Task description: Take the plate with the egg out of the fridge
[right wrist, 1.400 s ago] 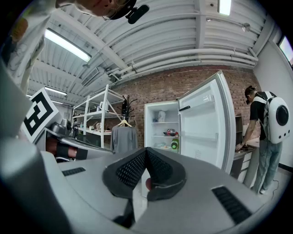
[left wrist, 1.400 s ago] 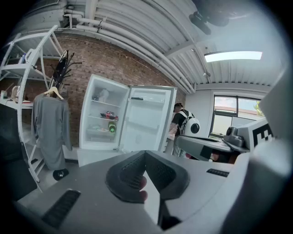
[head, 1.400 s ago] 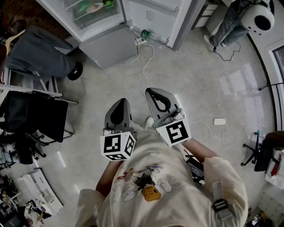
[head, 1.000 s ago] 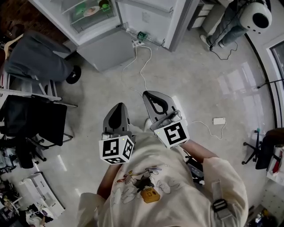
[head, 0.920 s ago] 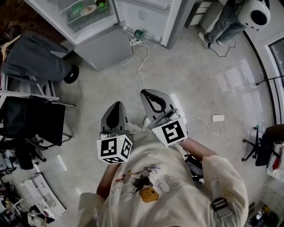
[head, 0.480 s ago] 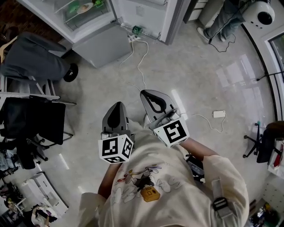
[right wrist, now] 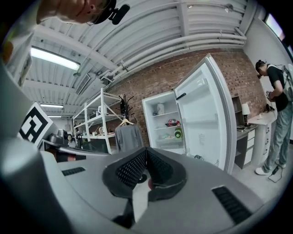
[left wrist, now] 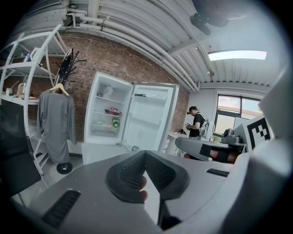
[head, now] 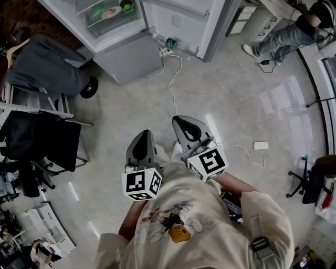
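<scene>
Grey coat (head: 44, 65), blk chair (head: 44, 139) (left).

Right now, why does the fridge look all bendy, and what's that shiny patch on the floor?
Right gripper view: the wide-angle lens bows the fridge door and darkens the picture's corners. Head view: the glossy floor reflects light as pale glare.

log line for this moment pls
left gripper: shut, empty | right gripper: shut, empty | fridge: door open, far from both | plate: on fridge shelf, untouched
</scene>
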